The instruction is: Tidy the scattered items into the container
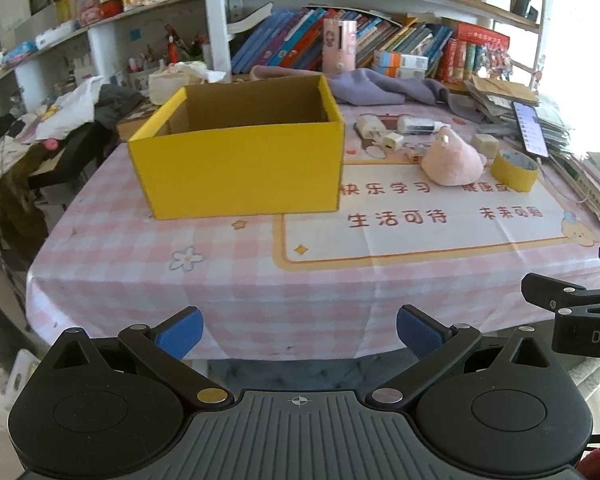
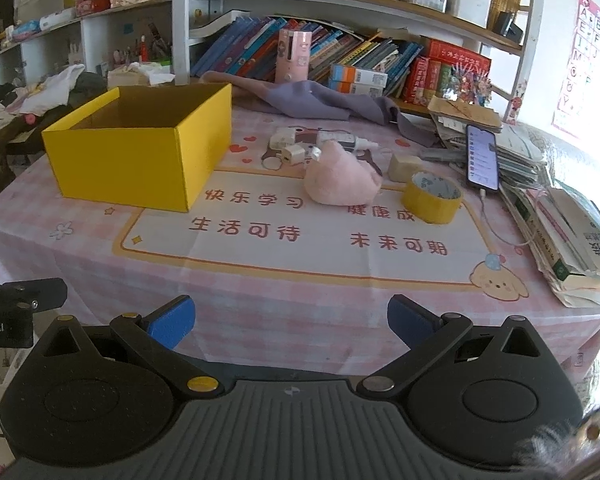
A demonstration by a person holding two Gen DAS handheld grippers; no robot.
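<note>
An open yellow cardboard box stands on the left of the table. To its right lie a pink plush toy, a yellow tape roll, a beige block, a white charger cube, a white plug adapter and a white glue bottle. My left gripper is open and empty before the table's front edge. My right gripper is open and empty there too.
The table wears a pink checked cloth. A phone on a cable rests on stacked books at the right. A purple cloth and a bookshelf stand behind. Clothes pile at the left.
</note>
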